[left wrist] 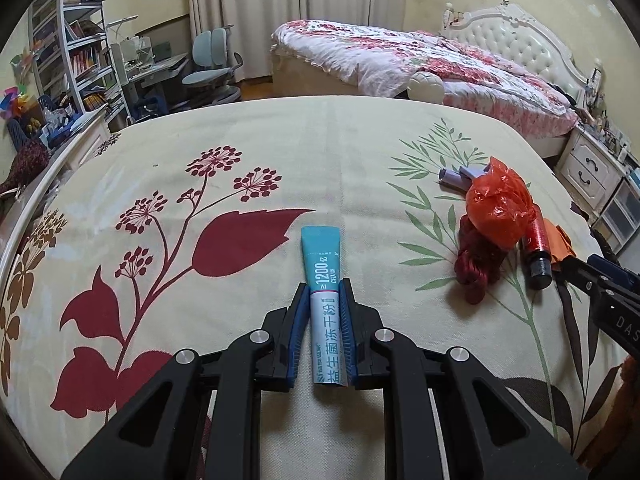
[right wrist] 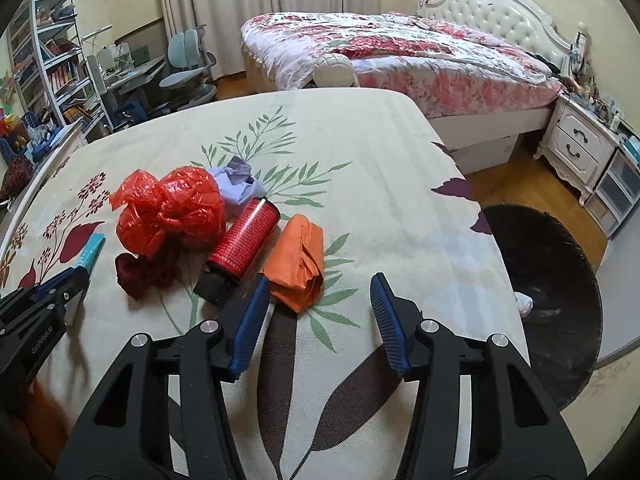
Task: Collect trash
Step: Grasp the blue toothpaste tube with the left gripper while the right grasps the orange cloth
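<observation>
My left gripper (left wrist: 325,282) is shut on a teal and white tube (left wrist: 324,268), which sticks out forward over the flowered bedcover (left wrist: 224,152). To its right lies a heap of trash: a crumpled red plastic bag (left wrist: 498,208), a red cylinder with a black cap (left wrist: 538,248), dark red yarn (left wrist: 478,264), lilac paper (left wrist: 460,176). In the right wrist view my right gripper (right wrist: 320,280) stands open, just short of a crumpled orange paper (right wrist: 298,268) that lies ahead of its left finger. The red bag (right wrist: 172,212), the red cylinder (right wrist: 244,240) and the lilac paper (right wrist: 240,180) lie beyond.
A round black bin (right wrist: 560,280) stands on the floor past the bedcover's right edge. Beyond are a second bed (right wrist: 400,48), a white nightstand (right wrist: 576,148), a desk with a chair (left wrist: 212,64) and bookshelves (left wrist: 76,44).
</observation>
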`<state>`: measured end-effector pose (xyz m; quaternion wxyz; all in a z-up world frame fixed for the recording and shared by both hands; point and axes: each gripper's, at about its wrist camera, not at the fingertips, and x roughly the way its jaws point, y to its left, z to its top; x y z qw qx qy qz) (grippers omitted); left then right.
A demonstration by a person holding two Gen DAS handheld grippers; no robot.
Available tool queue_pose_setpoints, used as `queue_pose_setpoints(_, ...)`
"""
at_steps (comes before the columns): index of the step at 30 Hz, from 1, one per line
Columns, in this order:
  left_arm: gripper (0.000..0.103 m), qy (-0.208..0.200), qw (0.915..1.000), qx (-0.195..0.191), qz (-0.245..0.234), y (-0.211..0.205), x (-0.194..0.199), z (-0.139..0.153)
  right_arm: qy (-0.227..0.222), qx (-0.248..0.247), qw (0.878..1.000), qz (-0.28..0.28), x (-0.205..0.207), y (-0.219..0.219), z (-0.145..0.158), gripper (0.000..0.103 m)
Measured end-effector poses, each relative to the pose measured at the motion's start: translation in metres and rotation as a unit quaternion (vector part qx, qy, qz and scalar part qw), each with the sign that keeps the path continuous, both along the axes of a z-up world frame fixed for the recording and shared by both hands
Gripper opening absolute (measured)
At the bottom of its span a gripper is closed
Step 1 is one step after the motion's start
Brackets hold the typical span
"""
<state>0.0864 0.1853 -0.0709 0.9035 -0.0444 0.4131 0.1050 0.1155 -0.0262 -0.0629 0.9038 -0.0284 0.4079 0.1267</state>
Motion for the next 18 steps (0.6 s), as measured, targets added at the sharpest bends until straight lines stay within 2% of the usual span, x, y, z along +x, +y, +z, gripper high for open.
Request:
queue_pose_setpoints(7,0.018,-0.001,1.0000,-0.002,0.003,0.003,0.002,0.000,0.003,-0.015,1.000,0.005,0.018,0.016,-0.006,0.051)
queue_pose_setpoints(8,0.018,-0.001,1.0000,-0.001,0.002,0.003,0.002,0.000,0.006,-0.015,1.000,0.006,0.019,0.017,-0.008,0.048)
queue_pose_setpoints(9,0.018,-0.001,1.0000,-0.001,0.002,0.003,0.001,0.000,0.009,-0.016,1.000,0.007,0.020,0.017,-0.010,0.039)
queue_pose_setpoints(10,0.018,-0.002,1.0000,-0.001,0.001,0.003,0.001,0.000,0.011,-0.016,1.000,0.008,0.020,0.017,-0.011,0.035)
queue_pose_setpoints(18,0.018,-0.009,0.9999,-0.001,-0.005,0.000,-0.003,0.002,0.002,-0.010,1.000,0.002,0.007,0.004,-0.009,0.030)
